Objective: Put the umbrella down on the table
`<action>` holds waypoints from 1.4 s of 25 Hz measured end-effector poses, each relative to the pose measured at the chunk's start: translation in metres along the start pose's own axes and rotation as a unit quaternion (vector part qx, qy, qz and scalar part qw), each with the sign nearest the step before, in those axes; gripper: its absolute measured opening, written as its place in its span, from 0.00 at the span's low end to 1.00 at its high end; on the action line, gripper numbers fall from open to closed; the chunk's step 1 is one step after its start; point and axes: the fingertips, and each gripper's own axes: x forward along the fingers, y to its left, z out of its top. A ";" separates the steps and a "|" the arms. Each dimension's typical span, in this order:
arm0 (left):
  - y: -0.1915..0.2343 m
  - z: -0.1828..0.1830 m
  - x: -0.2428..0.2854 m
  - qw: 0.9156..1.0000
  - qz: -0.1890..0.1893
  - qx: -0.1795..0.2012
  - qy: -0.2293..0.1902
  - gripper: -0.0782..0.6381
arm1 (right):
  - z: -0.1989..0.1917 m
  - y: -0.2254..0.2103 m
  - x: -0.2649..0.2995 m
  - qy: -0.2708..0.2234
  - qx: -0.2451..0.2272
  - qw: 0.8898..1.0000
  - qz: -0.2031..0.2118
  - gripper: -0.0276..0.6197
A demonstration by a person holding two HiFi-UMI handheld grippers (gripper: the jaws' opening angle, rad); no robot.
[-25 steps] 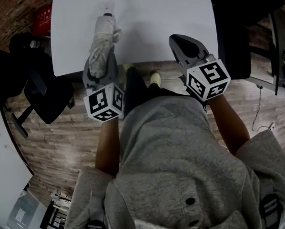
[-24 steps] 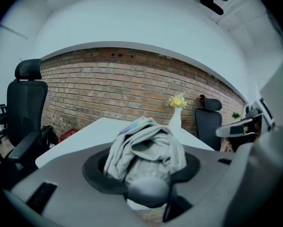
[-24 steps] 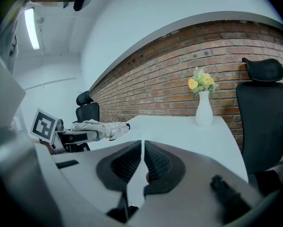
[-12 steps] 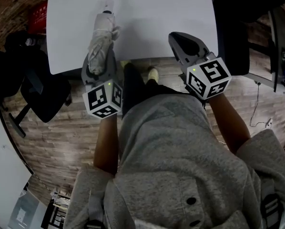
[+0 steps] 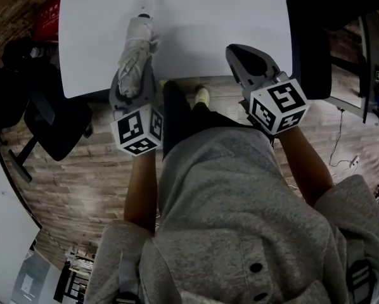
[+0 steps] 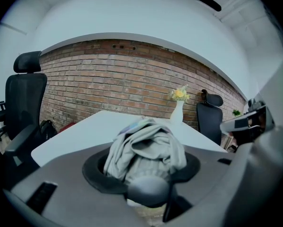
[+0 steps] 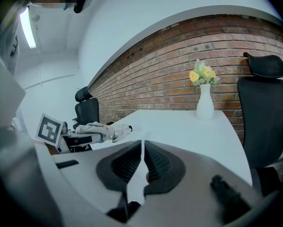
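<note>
While the jaws of your left gripper (image 5: 134,86) clamp the near end of the folded umbrella (image 5: 137,46), which reaches over the counter (image 5: 208,24), you're at the lowering step: lay it flat, then release; your right gripper (image 5: 239,54), jaws together and empty, hovers near right

The umbrella (image 5: 136,49) sits between the left gripper's (image 5: 135,75) jaws, over the table's (image 5: 208,24) near left part. The right gripper (image 5: 236,50) is to its right. A vase (image 7: 205,103) stands on the table's far end.
</note>
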 end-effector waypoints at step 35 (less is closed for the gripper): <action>0.000 -0.056 0.036 0.999 -0.014 -0.007 0.046 0.44 | -0.020 -0.009 0.025 0.034 0.006 0.999 0.006 0.09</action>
